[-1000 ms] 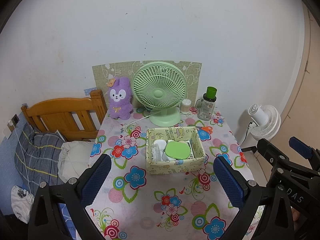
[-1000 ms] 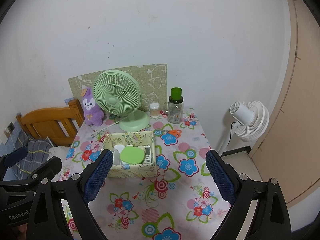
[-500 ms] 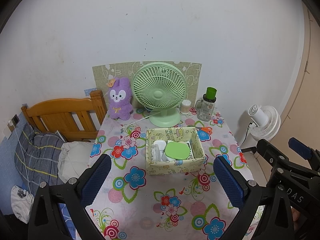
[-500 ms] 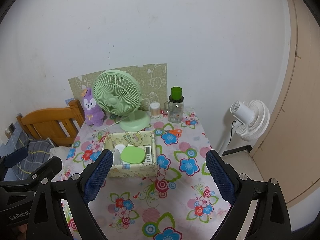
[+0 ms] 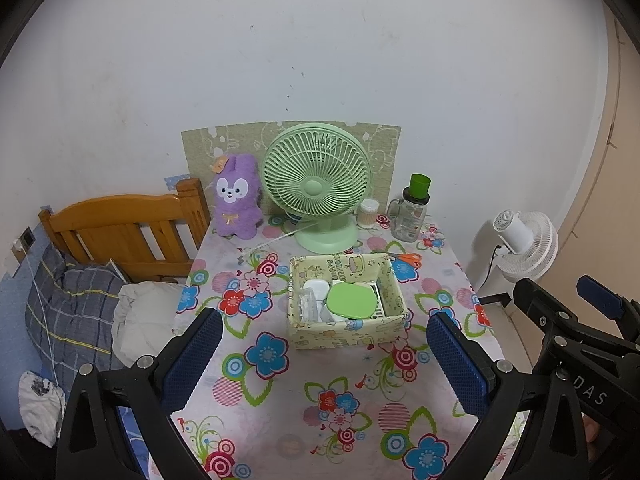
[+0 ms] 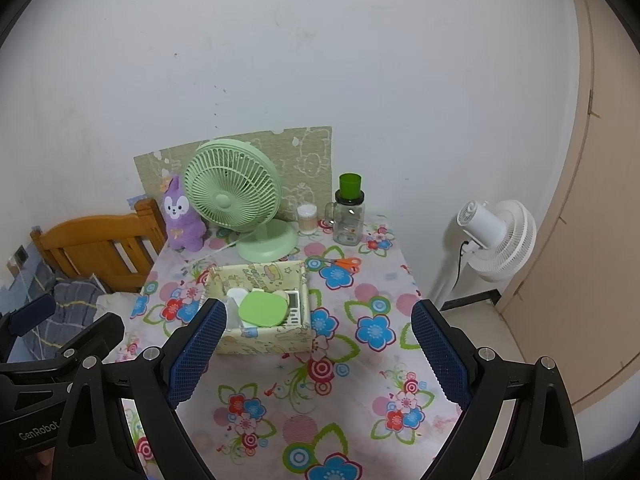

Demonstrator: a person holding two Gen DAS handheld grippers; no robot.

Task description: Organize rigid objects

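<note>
A pale yellow patterned box [image 5: 347, 329] [image 6: 264, 335] sits mid-table on the floral cloth. Inside it lie a green lid [image 5: 350, 300] [image 6: 262, 309], white pieces [image 5: 315, 290] and a calculator [image 6: 293, 306]. Orange-handled scissors [image 5: 405, 257] [image 6: 345, 263] lie behind the box to the right. My left gripper [image 5: 324, 356] is open, held above the near table edge with nothing between its blue pads. The right gripper [image 6: 318, 350] is open too, empty, hovering right of the left one, whose frame shows at lower left.
Along the back stand a purple plush rabbit [image 5: 235, 197], a green desk fan [image 5: 318, 184], a small cotton-swab jar [image 5: 367, 214] and a clear bottle with a green cap [image 5: 411, 212]. A wooden bed frame [image 5: 120, 232] with bedding is left; a white floor fan [image 5: 524, 246] is right.
</note>
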